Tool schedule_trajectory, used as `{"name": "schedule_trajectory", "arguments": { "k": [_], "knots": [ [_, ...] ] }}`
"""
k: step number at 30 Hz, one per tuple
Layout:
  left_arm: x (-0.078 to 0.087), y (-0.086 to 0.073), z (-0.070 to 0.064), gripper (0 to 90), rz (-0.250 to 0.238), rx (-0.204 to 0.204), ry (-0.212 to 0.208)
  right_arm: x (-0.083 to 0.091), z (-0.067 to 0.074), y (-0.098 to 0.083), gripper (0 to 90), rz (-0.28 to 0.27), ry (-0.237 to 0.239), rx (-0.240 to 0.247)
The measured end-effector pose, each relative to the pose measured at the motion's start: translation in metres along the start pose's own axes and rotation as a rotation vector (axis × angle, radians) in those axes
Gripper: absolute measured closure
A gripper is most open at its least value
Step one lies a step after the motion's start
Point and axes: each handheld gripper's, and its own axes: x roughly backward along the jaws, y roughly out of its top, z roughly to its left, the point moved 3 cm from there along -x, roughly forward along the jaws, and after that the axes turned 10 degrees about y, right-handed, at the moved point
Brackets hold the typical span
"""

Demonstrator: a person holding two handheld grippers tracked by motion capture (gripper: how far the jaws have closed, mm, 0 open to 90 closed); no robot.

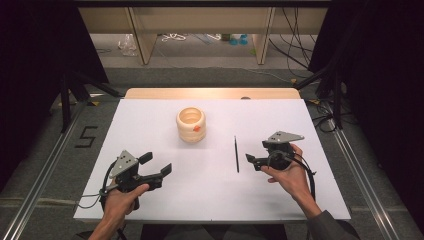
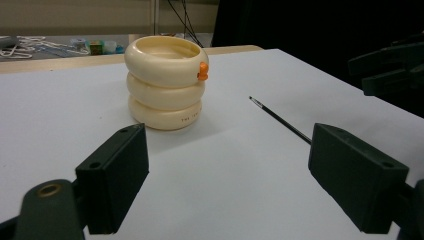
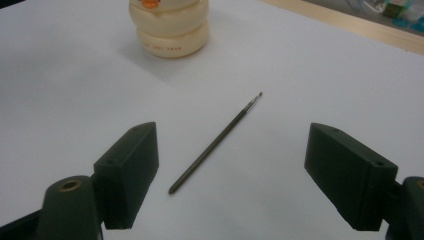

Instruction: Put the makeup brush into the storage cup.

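A thin dark brush [image 1: 236, 154] lies flat on the white bench [image 1: 150, 120], right of centre, its fine tip pointing to the far side. It rests free, touching nothing else. Further off and to the left stands a cream holder [image 1: 191, 124] shaped like three stacked rings, upright, open at the top, with a small orange knob on its near right side.

The right tongs [image 1: 250, 161] sit just right of the brush, held low over the bench by the right hand [image 1: 289, 172]. In the right gripper view the jaws stand spread, with the brush [image 3: 216, 143] lying on the bench ahead and between them, the pads not on it. The left tongs [image 1: 157, 165] hover near the left front of the bench, held by the left hand [image 1: 120, 200]; their jaws are spread too and carry nothing, aimed towards the holder [image 2: 166, 82], with the brush [image 2: 280, 120] off to the right.

The step in hand looks like the approach to pick up the brush, probably to stand it in the holder. The next move calls for bringing the right tongs down so the pads straddle the thin handle near its middle, then closing. The handle is slim and lies flat against the bench, so the pads must reach right down to the surface or it may roll away or slip out.
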Motion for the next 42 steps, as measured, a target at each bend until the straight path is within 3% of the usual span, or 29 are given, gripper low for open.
{"name": "schedule_trajectory", "arguments": {
  "k": [12,16,25,27,37,42],
  "knots": [
    [0.000,0.000,0.000,15.7,0.002,-0.003,-0.001,-0.014,-0.014,0.012,26.5,0.122,0.007,-0.020],
    [0.000,0.000,0.000,15.7,0.001,-0.002,0.001,-0.022,-0.014,0.015,27.1,0.142,0.016,-0.038],
    [0.000,0.000,0.000,15.7,0.002,-0.002,0.001,-0.032,-0.015,0.024,29.0,0.172,0.013,-0.021],
    [0.000,0.000,0.000,15.7,0.002,-0.001,0.001,-0.037,-0.015,0.028,29.8,0.204,0.034,-0.024],
    [0.000,-0.001,0.000,15.7,0.003,0.002,-0.001,-0.062,-0.018,0.037,31.2,0.297,0.038,-0.040],
    [0.000,-0.001,0.000,15.7,0.004,0.005,0.001,-0.075,-0.017,0.043,32.6,0.337,0.033,-0.022]
  ]
}}
